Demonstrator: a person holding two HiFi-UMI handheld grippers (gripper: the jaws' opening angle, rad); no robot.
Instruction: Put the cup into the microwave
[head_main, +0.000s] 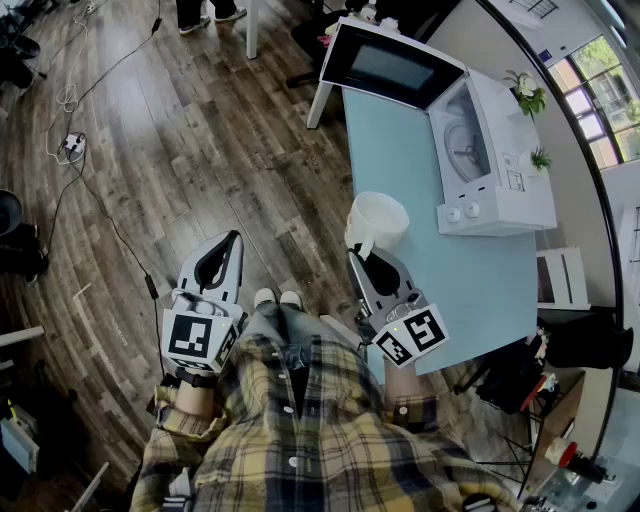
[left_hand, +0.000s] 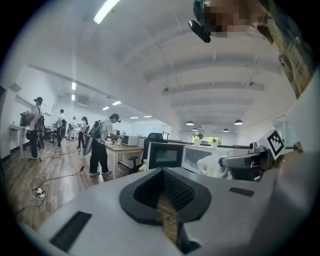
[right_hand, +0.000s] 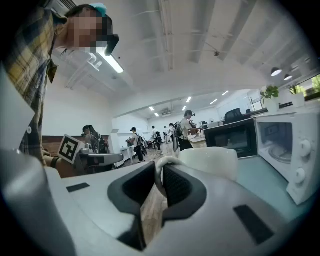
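White cup, over the blue table's lower-left edge, hung by its handle in the right gripper's clamped jaws, with the open microwave upper right and the left gripper closed and empty.

Open-plan office or lab: ceiling strip lights, office chair, people at a worktop, trailing floor cables.
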